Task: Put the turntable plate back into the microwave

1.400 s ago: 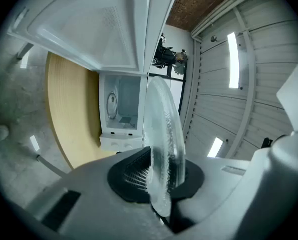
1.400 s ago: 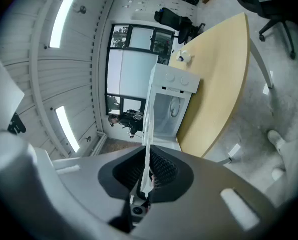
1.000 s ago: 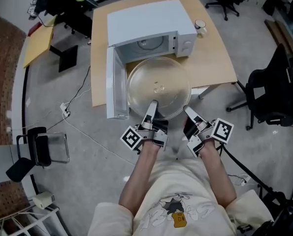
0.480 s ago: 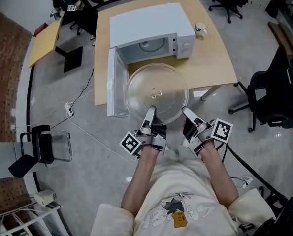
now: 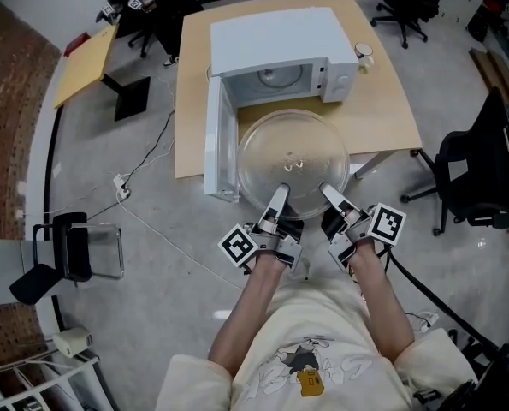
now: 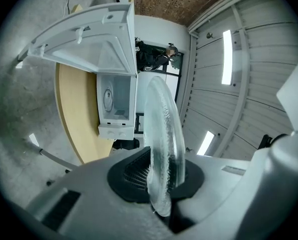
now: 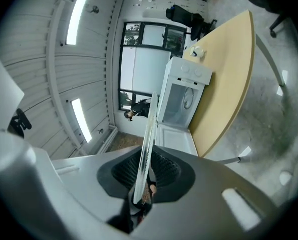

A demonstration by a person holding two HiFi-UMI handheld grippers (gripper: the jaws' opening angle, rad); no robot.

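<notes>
Open microwave door (image 5: pixel 221 144) beside cavity (image 5: pixel 275 80)

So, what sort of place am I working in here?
Probably an office or lab, not a kitchen: the microwave sits on a wooden desk, office chairs stand nearby, and cables trail over the concrete floor.

Showed clear, glossy glass in the turntable plate (image 5: pixel 293 163), smooth across the face and pebbled along the thick rim. Wore a smooth white casing with a satin sheen on the microwave (image 5: pixel 280 37), and moulded white plastic on the inner face of its open door. Carried a pale wood-look laminate, matt and even, over the bench (image 5: pixel 382 101). Lay grey and mottled like sealed concrete, faintly sheened, across the floor (image 5: pixel 151 255). Had light grey matt plastic for the shell of the left gripper (image 5: pixel 280 193), with black ribbed, rubbery-looking pads (image 6: pixel 131 171) on its jaws. Looked like soft cream cloth in the shirt (image 5: pixel 322 358).
</notes>
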